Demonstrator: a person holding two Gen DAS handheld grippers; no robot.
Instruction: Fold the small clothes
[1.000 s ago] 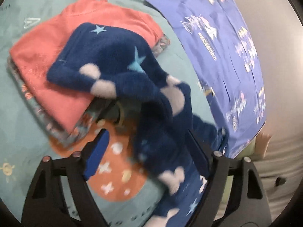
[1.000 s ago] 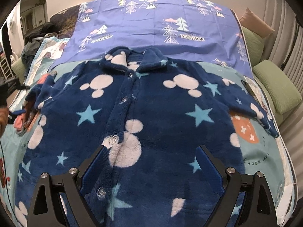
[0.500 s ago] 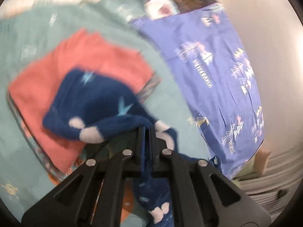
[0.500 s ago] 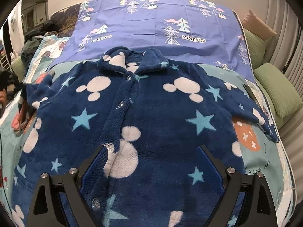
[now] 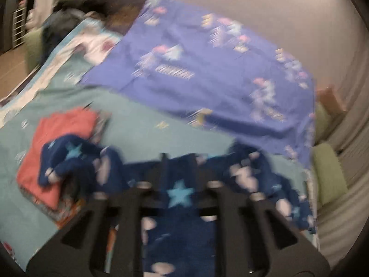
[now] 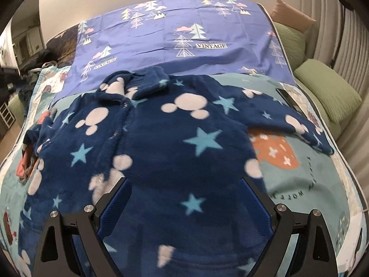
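- Two grippers: right gripper (image 6: 184, 205) jaws spread above fleece pajama top (image 6: 161, 138); left gripper (image 5: 178, 180) jaws pinching its fabric.
- Folded coral garment (image 5: 55, 143) under one sleeve.
- Purple sheet (image 6: 184, 34) beyond collar.

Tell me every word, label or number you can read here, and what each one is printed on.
"VINTAGE": on the purple sheet, under the tree print at centre right.
"VINTAGE": again on the same sheet, lower left, tilted.
Dark lettering on the teal bedspread, right of the navy fleece top: upside down and curved, not reliably readable.
Left wrist view: blurred, nothing readable.
No numbers or brand labels seen.
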